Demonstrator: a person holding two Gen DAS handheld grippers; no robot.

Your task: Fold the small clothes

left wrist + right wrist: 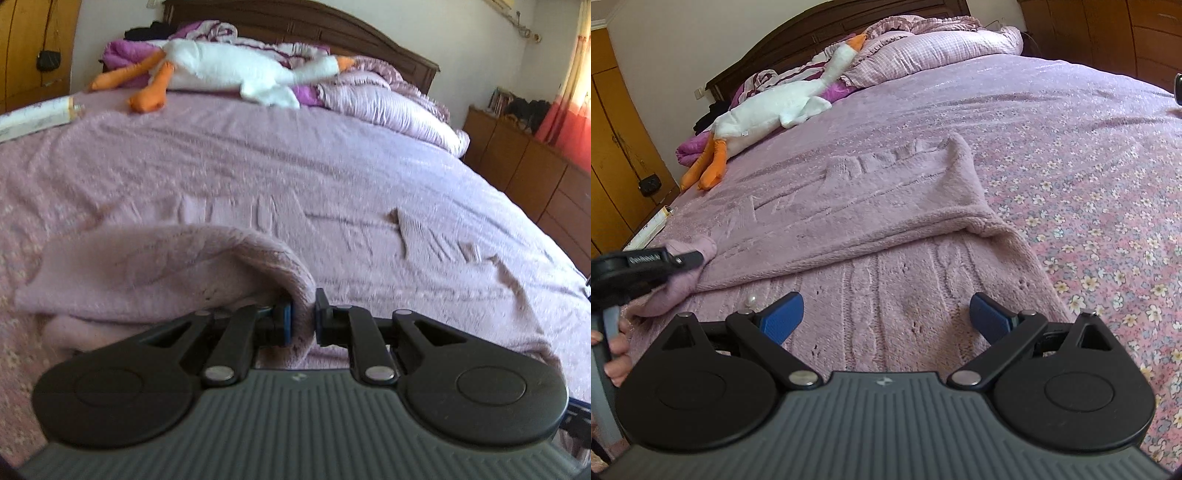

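Sweater (886,229) | left fingers (286,325) pinch it | right fingers (781,317) wide, empty | goose (775,110) far

Blurry white lettering on left gripper (679,260) arm, unreadable, no other txt

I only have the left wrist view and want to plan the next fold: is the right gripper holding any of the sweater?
Observer: No. The right gripper is open, with the sweater below it and nothing between its fingers.
Operator: Which part is it over?
Observer: The cable-knit near part, just short of the edge where the upper layer is folded over.
Operator: Where is my gripper from there?
Observer: The left gripper is at the sweater's left edge, with bunched knit at its tip.
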